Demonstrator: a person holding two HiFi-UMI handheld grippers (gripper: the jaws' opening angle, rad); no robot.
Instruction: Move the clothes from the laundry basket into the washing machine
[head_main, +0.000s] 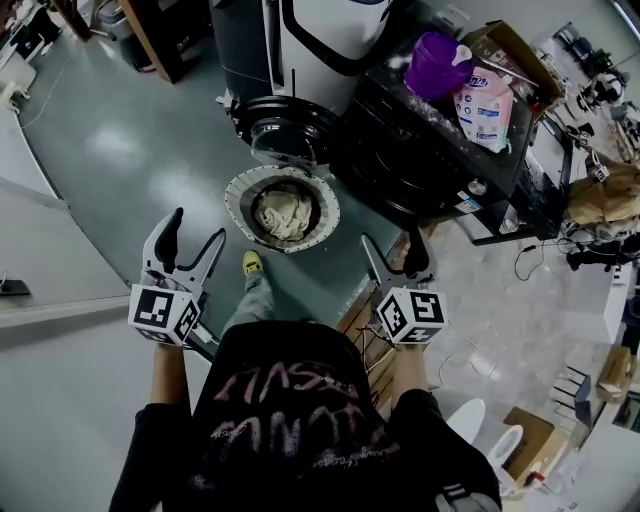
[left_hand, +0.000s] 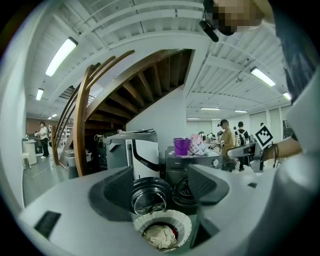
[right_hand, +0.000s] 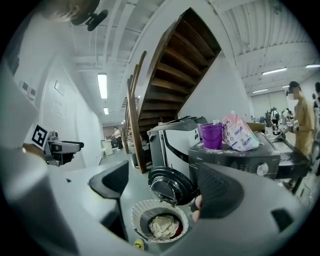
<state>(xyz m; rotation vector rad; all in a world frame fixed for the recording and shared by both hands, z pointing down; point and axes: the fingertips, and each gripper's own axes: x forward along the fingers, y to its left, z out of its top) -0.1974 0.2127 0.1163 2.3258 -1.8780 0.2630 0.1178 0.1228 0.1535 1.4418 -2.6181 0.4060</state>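
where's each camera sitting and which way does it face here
Head view: on the person's head, looking steeply down at the laundry basket; shows the shirt, both forearms, left claw and right claw.
Left gripper view: on the left claw, looking forward between its open jaws at the basket and washing machine; the right claw shows at right.
Right gripper view: on the right claw, facing the same way; the left claw shows at left.
Shared: both gripper views show the basket's clothes.
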